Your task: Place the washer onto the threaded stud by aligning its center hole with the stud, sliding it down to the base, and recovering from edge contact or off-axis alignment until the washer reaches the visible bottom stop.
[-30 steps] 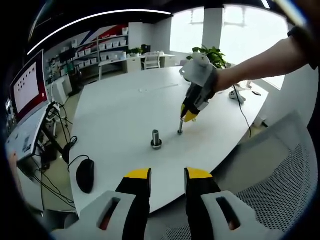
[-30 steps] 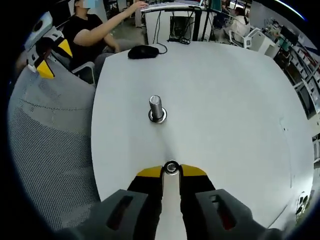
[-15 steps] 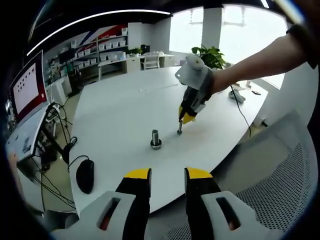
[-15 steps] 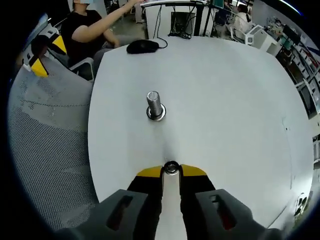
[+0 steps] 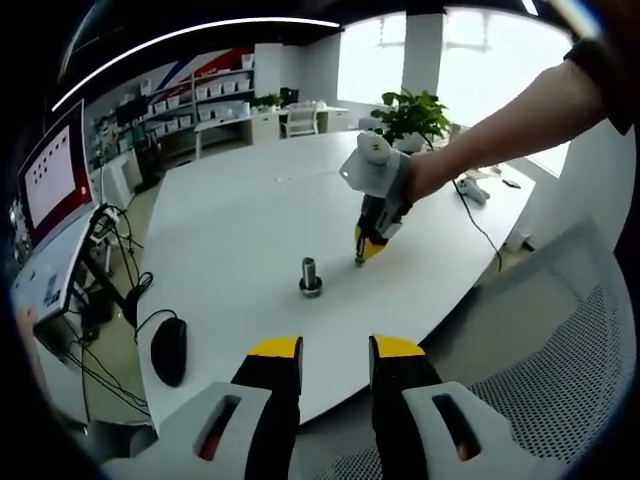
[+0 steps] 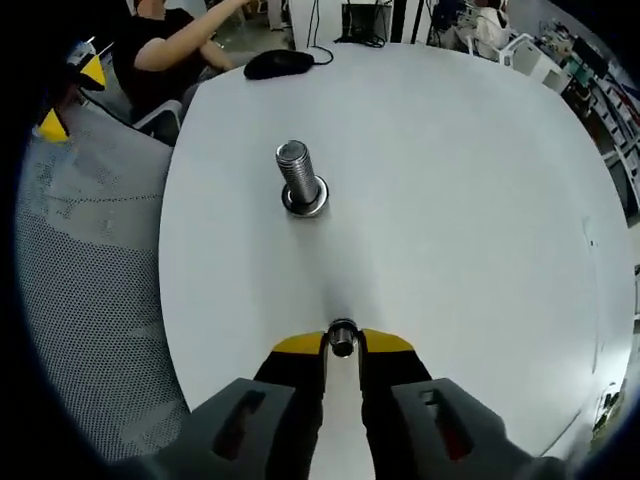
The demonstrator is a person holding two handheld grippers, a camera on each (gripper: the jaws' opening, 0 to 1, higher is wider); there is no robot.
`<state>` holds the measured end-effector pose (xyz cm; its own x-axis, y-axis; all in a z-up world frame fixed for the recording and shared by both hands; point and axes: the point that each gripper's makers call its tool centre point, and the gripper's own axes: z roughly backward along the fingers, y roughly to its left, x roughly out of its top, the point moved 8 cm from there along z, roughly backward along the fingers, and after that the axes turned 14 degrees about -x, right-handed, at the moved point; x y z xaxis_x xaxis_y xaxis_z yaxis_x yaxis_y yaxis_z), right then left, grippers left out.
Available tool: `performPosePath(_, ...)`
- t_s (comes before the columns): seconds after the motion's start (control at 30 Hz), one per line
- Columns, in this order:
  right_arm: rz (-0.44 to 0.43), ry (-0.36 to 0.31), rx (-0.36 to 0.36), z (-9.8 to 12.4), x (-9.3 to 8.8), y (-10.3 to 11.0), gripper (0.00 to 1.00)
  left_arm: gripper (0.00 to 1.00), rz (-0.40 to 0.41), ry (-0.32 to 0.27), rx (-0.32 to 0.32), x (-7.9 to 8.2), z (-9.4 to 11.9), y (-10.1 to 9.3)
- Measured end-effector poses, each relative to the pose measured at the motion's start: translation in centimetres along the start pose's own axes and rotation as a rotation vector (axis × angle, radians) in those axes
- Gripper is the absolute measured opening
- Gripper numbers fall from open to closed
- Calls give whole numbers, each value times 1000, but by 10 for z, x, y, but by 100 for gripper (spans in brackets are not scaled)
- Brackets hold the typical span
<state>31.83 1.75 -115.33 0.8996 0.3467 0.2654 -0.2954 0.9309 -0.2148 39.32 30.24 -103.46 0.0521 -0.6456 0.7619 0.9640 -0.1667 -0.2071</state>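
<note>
— Right gripper [image 6: 342, 343] fingers?
— Pinched on the washer [image 6: 342, 337], above the white tabletop [image 6: 450, 200], near the upright threaded stud [image 6: 299, 180] but apart from it.
— Left gripper [image 5: 336, 350]?
— Fingers parted, holding nothing, at the tabletop's edge.

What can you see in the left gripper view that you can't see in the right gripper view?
The left gripper view has a monitor, a potted plant and the left claw, open with nothing in it. The right gripper view has the right claw pinching the washer, and a seated person. Both have the white table, the threaded stud, the black mouse and the mesh chair.
</note>
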Motion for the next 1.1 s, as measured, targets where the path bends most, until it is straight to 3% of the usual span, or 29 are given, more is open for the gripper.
performPosePath(0.17, -9, 11, 1, 3, 0, 5, 15, 24, 1, 2, -3, 1, 0, -1)
performPosePath(0.3, 1, 13, 2, -11, 1, 3, 15, 24, 3, 1, -5, -1, -1, 1)
performPosePath(0.77, -2, 0, -11, -1, 0, 3, 22, 24, 10, -9, 8, 2, 1, 0)
performPosePath(1.1, 3, -20, -27, 12, -18, 6, 26, 24, 3, -14, 20, 3, 2, 0)
